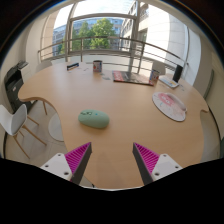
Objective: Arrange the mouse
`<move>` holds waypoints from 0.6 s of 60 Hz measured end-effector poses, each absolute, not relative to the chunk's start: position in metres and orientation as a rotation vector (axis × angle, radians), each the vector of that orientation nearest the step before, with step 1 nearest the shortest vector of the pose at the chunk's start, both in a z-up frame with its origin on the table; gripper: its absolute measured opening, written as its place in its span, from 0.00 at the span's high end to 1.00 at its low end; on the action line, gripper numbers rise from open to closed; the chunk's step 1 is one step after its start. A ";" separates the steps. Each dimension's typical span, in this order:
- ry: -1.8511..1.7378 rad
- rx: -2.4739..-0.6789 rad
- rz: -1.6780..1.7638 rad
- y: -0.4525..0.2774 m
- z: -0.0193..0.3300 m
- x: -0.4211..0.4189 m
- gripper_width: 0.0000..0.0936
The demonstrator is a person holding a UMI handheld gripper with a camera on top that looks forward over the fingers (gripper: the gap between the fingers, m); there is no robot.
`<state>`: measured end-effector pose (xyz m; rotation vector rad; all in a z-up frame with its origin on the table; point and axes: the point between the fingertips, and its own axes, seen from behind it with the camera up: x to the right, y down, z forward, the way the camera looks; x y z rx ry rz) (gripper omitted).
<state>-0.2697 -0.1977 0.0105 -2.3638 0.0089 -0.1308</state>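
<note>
While the gripper [112, 160] holds its fingers apart, the green mouse [94, 119] lies sideways on the table [120, 100] ahead.

Big pale wooden table [110, 95] w/ a white chair [14, 122] beside it. Tall glass windows [100, 30] beyond – daylight, green trees [92, 33] outside.

The gripper [110, 160] is held above the table, angled forward and slightly downward. Its two fingers are spread well apart, with a wide gap between them. A pink ridged pad [77, 158] is seen on each inner face. Nothing is held between the fingers.
</note>
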 end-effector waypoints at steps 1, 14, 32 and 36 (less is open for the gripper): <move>-0.001 -2.365 -0.123 -0.191 0.009 -0.273 0.09; -0.126 -2.377 -0.060 -0.124 -0.008 -0.294 0.09; -0.183 -2.346 -0.045 -0.050 -0.009 -0.283 0.10; -0.181 -2.344 -0.048 -0.040 -0.013 -0.279 0.11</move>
